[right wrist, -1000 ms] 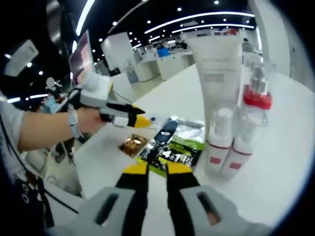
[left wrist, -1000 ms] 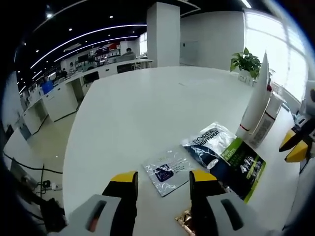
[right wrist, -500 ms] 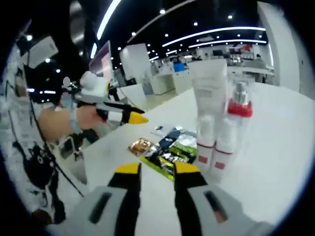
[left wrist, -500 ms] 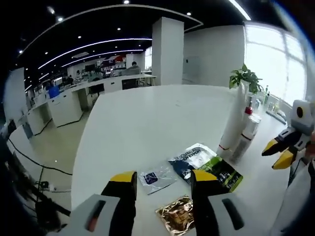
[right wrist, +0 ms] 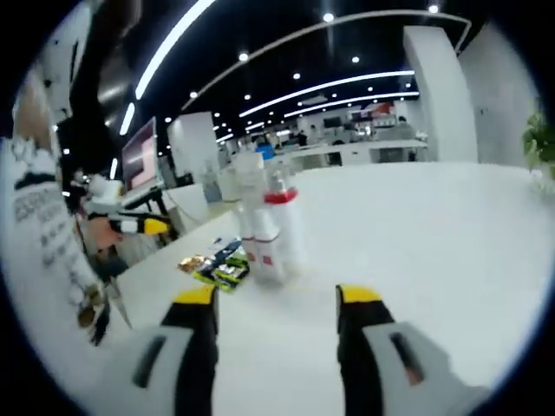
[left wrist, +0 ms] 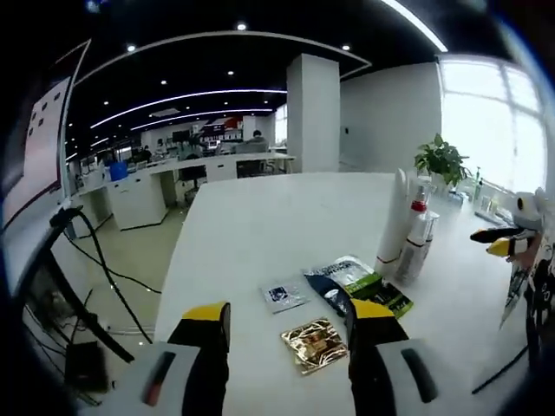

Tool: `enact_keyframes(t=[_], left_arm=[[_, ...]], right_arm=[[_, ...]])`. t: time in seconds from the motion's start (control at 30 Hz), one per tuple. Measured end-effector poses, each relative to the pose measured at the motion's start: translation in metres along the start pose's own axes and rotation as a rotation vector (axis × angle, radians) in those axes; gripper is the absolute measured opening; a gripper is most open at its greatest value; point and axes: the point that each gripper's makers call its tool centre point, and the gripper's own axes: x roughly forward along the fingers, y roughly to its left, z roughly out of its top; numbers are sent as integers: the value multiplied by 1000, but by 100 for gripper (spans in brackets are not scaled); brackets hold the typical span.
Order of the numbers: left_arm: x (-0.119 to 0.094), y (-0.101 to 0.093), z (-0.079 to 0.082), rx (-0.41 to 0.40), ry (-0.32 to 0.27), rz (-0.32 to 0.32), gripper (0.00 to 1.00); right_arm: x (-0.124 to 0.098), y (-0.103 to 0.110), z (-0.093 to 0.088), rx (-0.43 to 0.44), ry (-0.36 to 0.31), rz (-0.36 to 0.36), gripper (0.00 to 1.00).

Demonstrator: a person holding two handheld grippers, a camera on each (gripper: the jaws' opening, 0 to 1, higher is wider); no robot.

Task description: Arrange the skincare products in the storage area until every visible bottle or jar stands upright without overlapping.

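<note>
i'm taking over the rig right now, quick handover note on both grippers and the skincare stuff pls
Left gripper: open, empty, above the table near the gold sachet.
Right gripper: open, empty, held back from the products.
Things: white tube and bottles stand upright, bunched close together. Flat beside them: gold sachet, small clear sachet, dark and green packet.
Done: tube and bottles upright.
Left: probably spread the bottles apart and tidy the packets, since two seem to overlap.
</note>
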Motion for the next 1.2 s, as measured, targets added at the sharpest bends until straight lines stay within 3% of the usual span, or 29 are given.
enact_keyframes(t=[0.1,0.23,0.4,0.53,0.77,0.9,1.07,1.2], left_arm=[[-8,6,-3,-40,-42,39,62],[-12,5,-4,-182,-98,31,66],[-14,6,-9,-151,-74,82,66],[-17,2,-3,-165,-101,116,66],[-15,-7,-7,-227,-141,202,65],[-12,-19,-15,-245,-121,194,64],[-11,-12,-22,-246,-81,207,64],[-16,-13,-14,-215,-107,218,63]], right_arm=[[-11,-28,0,3,-35,-95,63],[-10,-49,-5,42,-84,-143,79],[-6,-67,-25,68,-42,-172,83],[-7,-76,-32,47,-31,-165,85],[-6,-98,-38,52,-25,-139,92],[-5,-114,-46,55,8,-165,92],[5,-117,-45,43,18,-164,92],[12,-117,-46,81,6,-167,92]])
